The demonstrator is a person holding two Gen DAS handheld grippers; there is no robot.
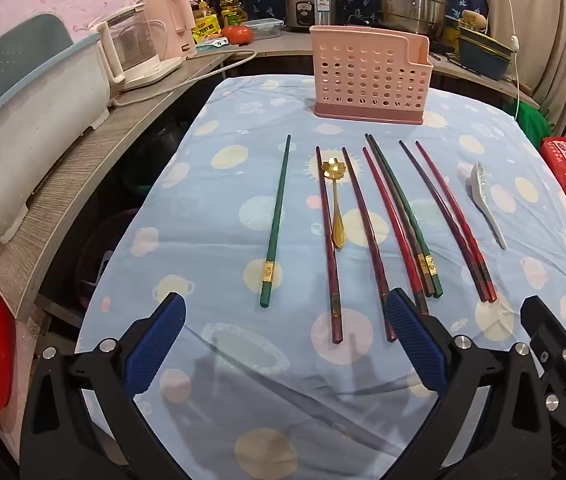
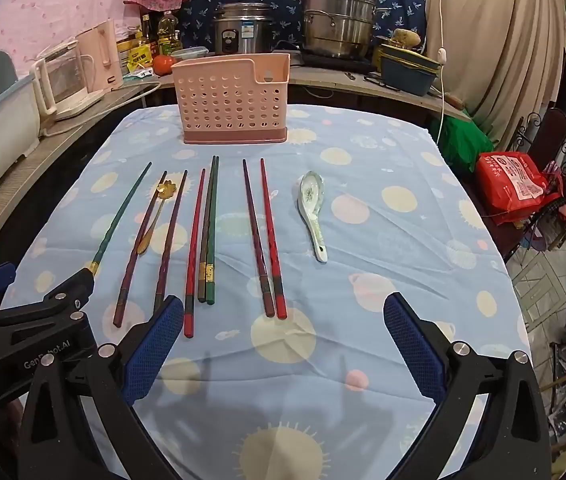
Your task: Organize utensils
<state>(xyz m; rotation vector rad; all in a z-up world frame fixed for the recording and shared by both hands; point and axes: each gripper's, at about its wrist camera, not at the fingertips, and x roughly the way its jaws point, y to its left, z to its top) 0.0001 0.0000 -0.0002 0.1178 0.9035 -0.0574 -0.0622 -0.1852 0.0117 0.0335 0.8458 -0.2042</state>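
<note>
The utensils lie in a loose row on a table covered by a blue cloth [image 2: 363,240] printed with pale circles and suns, all with their handle ends toward the cameras. From the left there is a single green chopstick [image 1: 276,222], then a dark red chopstick [image 1: 329,246] with a small gold spoon [image 1: 335,204] just beside it, its flower-shaped end pointing away, then another dark red chopstick [image 1: 367,236]. Next comes a tight bunch of one red and two greenish chopsticks [image 2: 207,232] touching one another, then a pair of red chopsticks [image 2: 265,240] side by side, and, well apart on the right, a white ceramic soup spoon [image 2: 314,212] with a green pattern, bowl facing up. Behind the row, at the far edge of the cloth, a pink perforated utensil holder [image 2: 231,100] stands upright. The left gripper [image 1: 283,344] hovers low over the near edge of the cloth, its blue-padded jaws spread wide and holding nothing; the right gripper [image 2: 283,344] sits just beside it, jaws likewise apart and empty. On the counter beyond are a glass kettle [image 2: 67,76], a rice cooker [image 2: 243,34], a steel steamer pot [image 2: 339,24], oil bottles and a tomato [image 2: 163,64].
</note>
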